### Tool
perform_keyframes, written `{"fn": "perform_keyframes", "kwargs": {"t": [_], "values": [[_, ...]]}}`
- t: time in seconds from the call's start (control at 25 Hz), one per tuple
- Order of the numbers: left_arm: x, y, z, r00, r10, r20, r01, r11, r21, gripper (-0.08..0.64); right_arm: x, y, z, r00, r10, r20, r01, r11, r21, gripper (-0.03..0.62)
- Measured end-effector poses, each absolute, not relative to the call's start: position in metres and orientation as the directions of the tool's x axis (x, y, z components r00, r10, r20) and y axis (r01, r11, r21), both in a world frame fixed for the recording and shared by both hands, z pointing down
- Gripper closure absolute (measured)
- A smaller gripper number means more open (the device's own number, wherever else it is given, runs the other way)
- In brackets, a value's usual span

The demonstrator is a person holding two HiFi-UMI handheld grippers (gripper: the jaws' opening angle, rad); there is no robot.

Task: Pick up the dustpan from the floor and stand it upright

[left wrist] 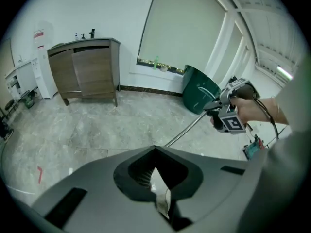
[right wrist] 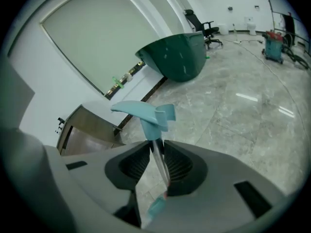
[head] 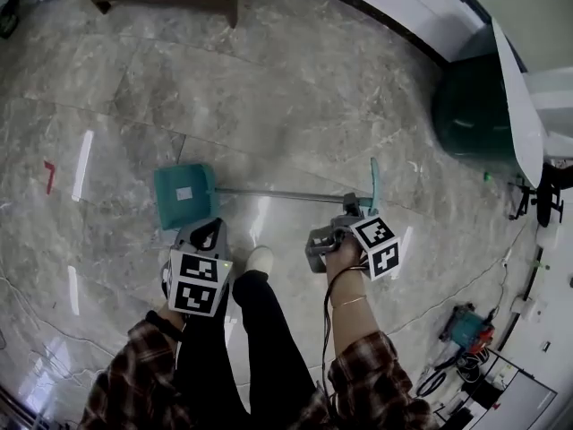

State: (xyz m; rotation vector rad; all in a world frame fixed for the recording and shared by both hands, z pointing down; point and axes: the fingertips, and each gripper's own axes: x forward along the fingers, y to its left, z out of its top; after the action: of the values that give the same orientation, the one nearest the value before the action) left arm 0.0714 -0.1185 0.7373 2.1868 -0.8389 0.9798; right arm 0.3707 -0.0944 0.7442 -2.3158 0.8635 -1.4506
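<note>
The teal dustpan [head: 183, 195] lies level, its metal pole [head: 286, 194] running right to a teal grip [head: 373, 182]. My left gripper [head: 208, 233] is at the pan's near rim. In the left gripper view its jaws [left wrist: 156, 165] stand almost together on a pale sliver and hide the pan, while the pole [left wrist: 187, 129] runs from them up to the right gripper [left wrist: 216, 106]. My right gripper [head: 351, 207] is shut on the pole just under the grip. In the right gripper view the pole [right wrist: 160, 165] passes between the jaws [right wrist: 155, 144], with the teal grip [right wrist: 146, 113] beyond the tips.
A dark green bin [head: 470, 115] stands by the wall at the right. A wooden cabinet [left wrist: 87, 69] stands against the far wall. My own legs and a pale shoe [head: 260, 258] are just below the dustpan. Cables and a blue machine [head: 467, 328] lie on the floor at the lower right.
</note>
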Motion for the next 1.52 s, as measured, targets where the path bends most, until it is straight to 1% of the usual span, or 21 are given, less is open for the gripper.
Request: {"fn": "perform_keyframes", "kwargs": {"t": [0.12, 0.28, 0.36, 0.52, 0.68, 0.88, 1.16, 1.36, 1.52], "values": [[0.051, -0.121, 0.713, 0.524, -0.347, 0.778, -0.773, -0.577, 0.263, 0.558, 0.354, -0.108, 0.71, 0.324, -0.643, 0.694, -0.424, -0.754, -0.501, 0.497], [0.011, -0.121, 0.683, 0.504, -0.388, 0.772, -0.81, -0.523, 0.266, 0.558, 0.315, -0.116, 0.681, 0.309, -0.662, 0.683, -0.47, -0.731, -0.495, 0.497], [-0.013, -0.125, 0.67, 0.487, -0.414, 0.769, -0.83, -0.493, 0.26, 0.558, 0.291, -0.126, 0.668, 0.293, -0.679, 0.674, -0.517, -0.705, -0.486, 0.496], [-0.061, -0.134, 0.651, 0.438, -0.466, 0.769, -0.88, -0.396, 0.261, 0.558, 0.234, -0.149, 0.651, 0.243, -0.699, 0.673, -0.66, -0.627, -0.413, 0.497], [-0.091, -0.143, 0.635, 0.419, -0.517, 0.747, -0.904, -0.317, 0.287, 0.558, 0.183, -0.159, 0.641, 0.216, -0.686, 0.695, -0.765, -0.561, -0.316, 0.497], [-0.094, -0.152, 0.628, 0.434, -0.548, 0.715, -0.9, -0.293, 0.322, 0.558, 0.154, -0.162, 0.637, 0.235, -0.695, 0.68, -0.82, -0.517, -0.245, 0.497], [-0.081, -0.136, 0.65, 0.476, -0.503, 0.722, -0.878, -0.317, 0.358, 0.56, 0.158, -0.151, 0.646, 0.245, -0.705, 0.665, -0.858, -0.477, -0.19, 0.497], [-0.067, -0.126, 0.66, 0.492, -0.477, 0.729, -0.868, -0.333, 0.368, 0.56, 0.162, -0.148, 0.65, 0.209, -0.728, 0.652, -0.887, -0.423, -0.188, 0.497], [-0.061, -0.125, 0.657, 0.501, -0.469, 0.728, -0.861, -0.361, 0.36, 0.558, 0.157, -0.145, 0.654, 0.157, -0.733, 0.662, -0.883, -0.404, -0.239, 0.497]]}}
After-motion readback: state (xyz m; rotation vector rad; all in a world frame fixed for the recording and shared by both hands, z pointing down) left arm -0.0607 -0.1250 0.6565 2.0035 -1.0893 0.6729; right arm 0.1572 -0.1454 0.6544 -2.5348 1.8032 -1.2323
